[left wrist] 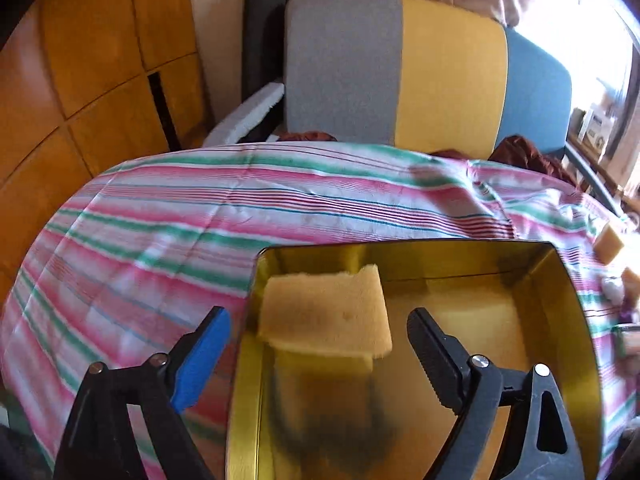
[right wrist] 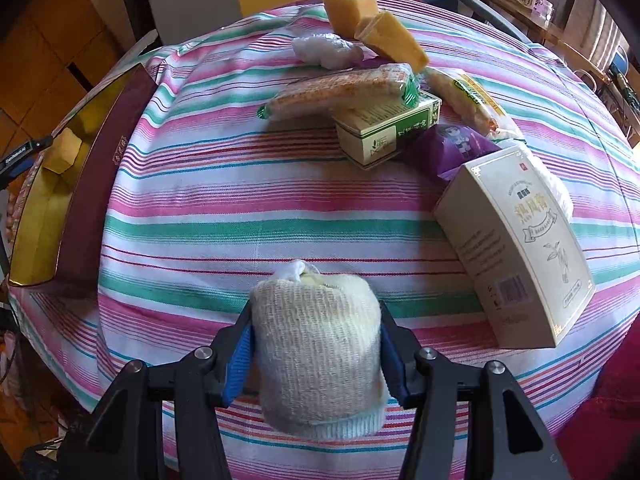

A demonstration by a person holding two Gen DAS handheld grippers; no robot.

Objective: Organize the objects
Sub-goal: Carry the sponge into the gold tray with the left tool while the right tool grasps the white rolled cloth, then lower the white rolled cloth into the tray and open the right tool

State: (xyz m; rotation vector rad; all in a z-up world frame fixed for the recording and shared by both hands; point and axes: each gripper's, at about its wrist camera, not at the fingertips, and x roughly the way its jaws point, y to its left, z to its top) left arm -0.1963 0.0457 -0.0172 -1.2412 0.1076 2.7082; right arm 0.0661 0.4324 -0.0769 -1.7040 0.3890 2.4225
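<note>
Your right gripper (right wrist: 316,354) clamped the rolled sock (right wrist: 318,356), its length running along the jaws; the gold tin (right wrist: 40,216) lay far left, under your open left gripper (left wrist: 320,340).

From the right wrist view, the striped tablecloth (right wrist: 224,216) lies bare from the gripper's tips toward 12 o'clock, a wide lane. At 1 o'clock the green box (right wrist: 384,132) and cracker packs (right wrist: 340,88) block it; at 3 o'clock the tall white box (right wrist: 516,248) crowds in. At 9 o'clock the gold tin (right wrist: 60,184) walls the edge. In the left view, a sponge (left wrist: 326,312) fills the tin's near left part.
</note>
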